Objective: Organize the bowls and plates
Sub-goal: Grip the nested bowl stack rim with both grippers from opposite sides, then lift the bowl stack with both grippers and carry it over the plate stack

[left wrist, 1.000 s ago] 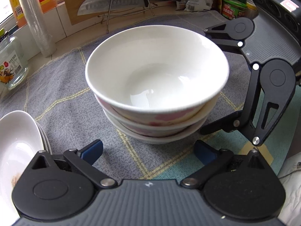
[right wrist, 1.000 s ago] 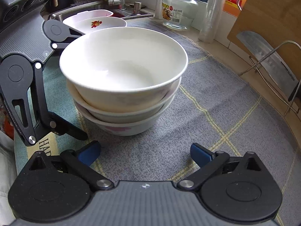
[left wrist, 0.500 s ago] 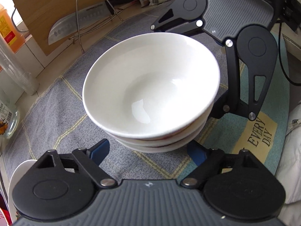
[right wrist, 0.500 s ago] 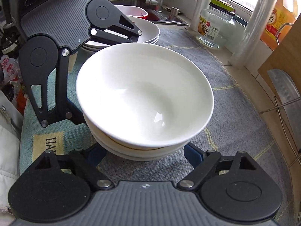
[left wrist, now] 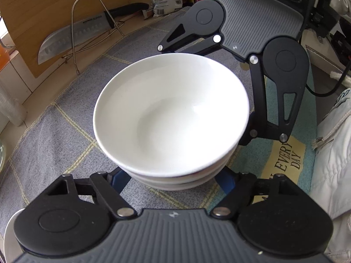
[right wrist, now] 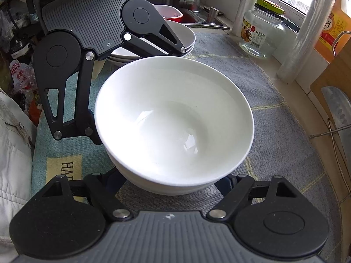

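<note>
In the left wrist view, a knife (left wrist: 74, 36) leans in a wire rack (left wrist: 87, 28) against a wooden board (left wrist: 43, 4) at the far left, on a grey checked mat (left wrist: 54, 131) that covers the counter. At the middle stands the stack of white bowls (left wrist: 171, 114), nested one inside another, resting on that mat. The left gripper (left wrist: 173, 179) reaches under the near side of the stack with its blue fingertips (left wrist: 117, 178) spread wide on either side of the lowest bowl; the bowl rims hide the tips, so whether they touch the bowl cannot be told, and the jaws stand apart. Beyond the stack, to the right, the other gripper faces it from the far side, with the words EVERY DAY on a yellow patch of the mat (left wrist: 285, 164) beneath it. In the right wrist view, the left gripper shows at the left, behind the bowls, with a pile of plates (right wrist: 186, 37) behind it near the sink (right wrist: 197, 17). The bowl stack (right wrist: 173, 120) fills the middle. The right gripper (right wrist: 171, 182) sits at its near edge, jaws likewise wide apart, fingertips (right wrist: 223, 185) tucked below the lowest rim and partly hidden. Further right stand a glass jar (right wrist: 261, 35) and a roll of clear film (right wrist: 305, 35) by the window.
</note>
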Action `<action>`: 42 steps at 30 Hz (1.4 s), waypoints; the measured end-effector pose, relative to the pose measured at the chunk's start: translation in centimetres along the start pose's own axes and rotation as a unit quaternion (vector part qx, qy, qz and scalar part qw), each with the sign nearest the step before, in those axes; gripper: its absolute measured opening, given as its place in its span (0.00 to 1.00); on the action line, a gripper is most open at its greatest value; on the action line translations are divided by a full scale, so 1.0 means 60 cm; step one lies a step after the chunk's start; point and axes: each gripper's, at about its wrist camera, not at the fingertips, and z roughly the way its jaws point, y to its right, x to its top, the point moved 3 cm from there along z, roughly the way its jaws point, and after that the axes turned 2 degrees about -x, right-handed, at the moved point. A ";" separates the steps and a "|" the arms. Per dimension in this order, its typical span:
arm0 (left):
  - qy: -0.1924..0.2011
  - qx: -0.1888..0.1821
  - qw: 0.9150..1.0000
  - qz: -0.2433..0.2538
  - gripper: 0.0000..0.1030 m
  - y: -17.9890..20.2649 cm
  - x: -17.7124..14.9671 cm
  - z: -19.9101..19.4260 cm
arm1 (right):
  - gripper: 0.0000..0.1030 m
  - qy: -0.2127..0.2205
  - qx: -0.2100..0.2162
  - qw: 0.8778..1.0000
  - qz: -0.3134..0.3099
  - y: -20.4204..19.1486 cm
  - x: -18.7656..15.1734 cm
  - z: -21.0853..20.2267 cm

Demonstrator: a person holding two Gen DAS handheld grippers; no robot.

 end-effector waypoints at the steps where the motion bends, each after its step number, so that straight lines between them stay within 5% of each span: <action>1: 0.001 0.000 1.000 0.001 0.78 0.000 0.000 0.000 | 0.85 -0.001 0.000 1.000 0.004 -0.001 0.001 0.000; 22: 0.014 0.004 1.000 -0.003 0.78 0.011 0.000 -0.059 | 0.84 -0.018 -0.006 1.000 0.000 -0.031 0.041 -0.036; 42: 0.031 0.035 0.999 -0.001 0.78 -0.050 -0.092 -0.171 | 0.84 -0.014 -0.030 0.999 -0.029 -0.077 0.196 0.000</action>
